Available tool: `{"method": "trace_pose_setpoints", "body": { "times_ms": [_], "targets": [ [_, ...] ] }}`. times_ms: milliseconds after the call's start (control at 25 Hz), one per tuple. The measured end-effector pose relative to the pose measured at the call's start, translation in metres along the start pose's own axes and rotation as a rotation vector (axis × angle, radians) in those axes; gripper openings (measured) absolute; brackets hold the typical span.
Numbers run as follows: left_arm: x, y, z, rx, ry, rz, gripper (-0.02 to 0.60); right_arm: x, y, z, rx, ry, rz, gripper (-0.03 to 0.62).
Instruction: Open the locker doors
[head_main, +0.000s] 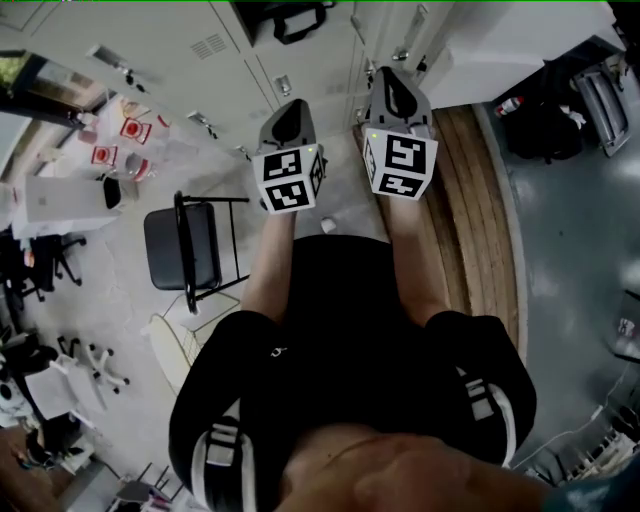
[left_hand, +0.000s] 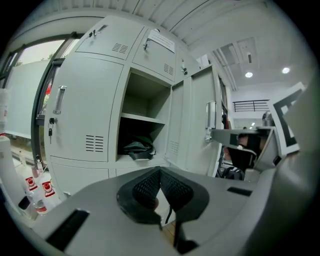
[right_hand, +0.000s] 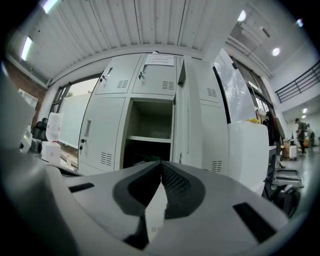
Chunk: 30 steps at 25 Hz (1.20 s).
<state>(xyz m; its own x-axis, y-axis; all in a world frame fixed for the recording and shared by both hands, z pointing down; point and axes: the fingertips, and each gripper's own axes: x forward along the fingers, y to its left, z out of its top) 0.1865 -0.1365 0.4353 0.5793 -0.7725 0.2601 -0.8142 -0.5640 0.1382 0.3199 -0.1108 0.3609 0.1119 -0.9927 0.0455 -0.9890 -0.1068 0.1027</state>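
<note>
A bank of light grey lockers (left_hand: 85, 115) stands ahead of me. One middle compartment (left_hand: 145, 120) is open, with a shelf and a dark bag (left_hand: 134, 148) inside. Its door (left_hand: 197, 125) is swung out to the right and shows its handle (left_hand: 210, 117). The door to the left (right_hand: 102, 132) is closed, as are the small upper doors (right_hand: 160, 77). My left gripper (left_hand: 160, 171) is shut with nothing in it, a short way from the lockers. My right gripper (right_hand: 161, 163) is also shut and empty, facing the open compartment (right_hand: 150, 135). Both (head_main: 290, 120) (head_main: 398, 85) are held out side by side.
A black folding chair (head_main: 185, 250) stands on the floor to my left. Bottles with red labels (left_hand: 37, 190) sit low beside the lockers. A wooden platform (head_main: 480, 210) runs along my right, with a black bag (head_main: 545, 120) beyond it. A white box (right_hand: 250, 150) stands right of the lockers.
</note>
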Motion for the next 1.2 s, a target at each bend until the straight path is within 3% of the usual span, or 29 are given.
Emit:
{"method": "trace_pose_setpoints", "body": {
  "times_ms": [440, 960, 1200],
  "targets": [
    [-0.032, 0.069, -0.001, -0.032, -0.009, 0.177, 0.005, 0.033, 0.069, -0.002, 0.032, 0.011, 0.171, 0.018],
    [-0.083, 0.185, -0.019, -0.137, -0.017, 0.422, 0.005, 0.072, 0.2, -0.008, 0.037, 0.043, 0.427, 0.018],
    [-0.104, 0.231, -0.013, -0.179, -0.054, 0.491, 0.005, 0.085, 0.252, 0.002, 0.023, 0.036, 0.497, 0.018]
  ]
}}
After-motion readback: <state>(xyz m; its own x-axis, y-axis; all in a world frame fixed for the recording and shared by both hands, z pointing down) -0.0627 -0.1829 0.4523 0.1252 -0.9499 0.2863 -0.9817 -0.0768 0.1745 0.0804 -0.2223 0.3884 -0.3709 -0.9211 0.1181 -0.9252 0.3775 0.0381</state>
